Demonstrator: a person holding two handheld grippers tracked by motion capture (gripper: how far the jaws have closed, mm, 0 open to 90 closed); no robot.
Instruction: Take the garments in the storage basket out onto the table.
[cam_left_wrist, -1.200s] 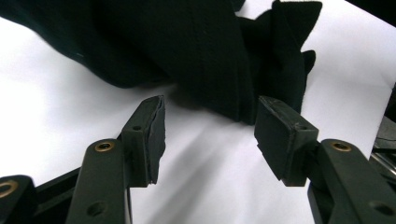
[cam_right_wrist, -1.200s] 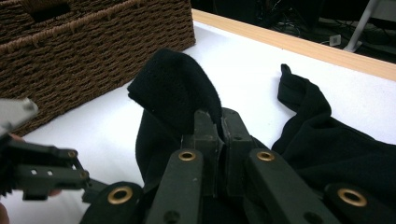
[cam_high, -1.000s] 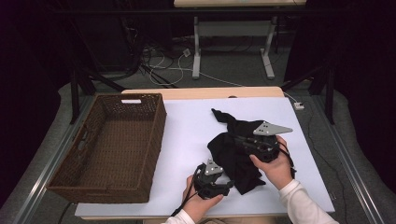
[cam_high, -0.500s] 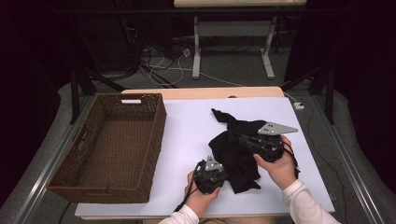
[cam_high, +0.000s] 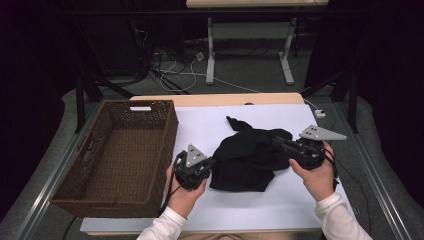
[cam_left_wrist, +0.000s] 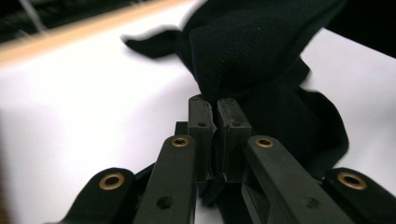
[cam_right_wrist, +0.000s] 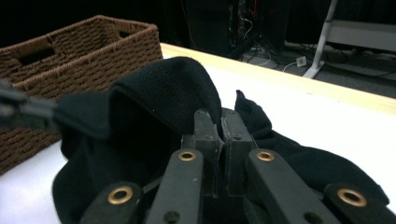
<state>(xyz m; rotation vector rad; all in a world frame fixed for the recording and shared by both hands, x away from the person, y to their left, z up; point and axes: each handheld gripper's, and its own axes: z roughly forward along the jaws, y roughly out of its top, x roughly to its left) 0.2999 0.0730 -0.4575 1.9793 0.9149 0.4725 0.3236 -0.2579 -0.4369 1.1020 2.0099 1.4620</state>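
High view: black garment (cam_high: 248, 160) lies on the white worktop (cam_high: 200, 125), right of centre, with the wicker basket (cam_high: 117, 155) just off to its left. I have my left tool (cam_high: 212, 162) on the garment's left edge and my right tool (cam_high: 277, 142) on its right, far edge. The cloth spans between them, bunched and partly raised, the lower part draped down to the worktop.

Left gripper view: jaws pinched almost together with a fold of the black fabric (cam_left_wrist: 261, 51) caught at the tips. They have just been closing, and cloth is now between them. Right gripper view: jaws likewise clamped tight on a rolled hem of the garment (cam_right_wrist: 163, 93), basket (cam_right_wrist: 84, 51) beyond on the left.

Step in hand, as I read it: both-ended pickup of the garment, grip made, lift just starting. Likely aim is folding it or moving it to the basket; I cannot tell which.

Next move calls for raising both tools evenly and keeping the grip firm so the thin folds do not slip out, and drawing the tools apart to take up the slack.

Garment: fine-knit, matte black, soft and limp, heavily crumpled, one narrow strip trailing toward the far side.
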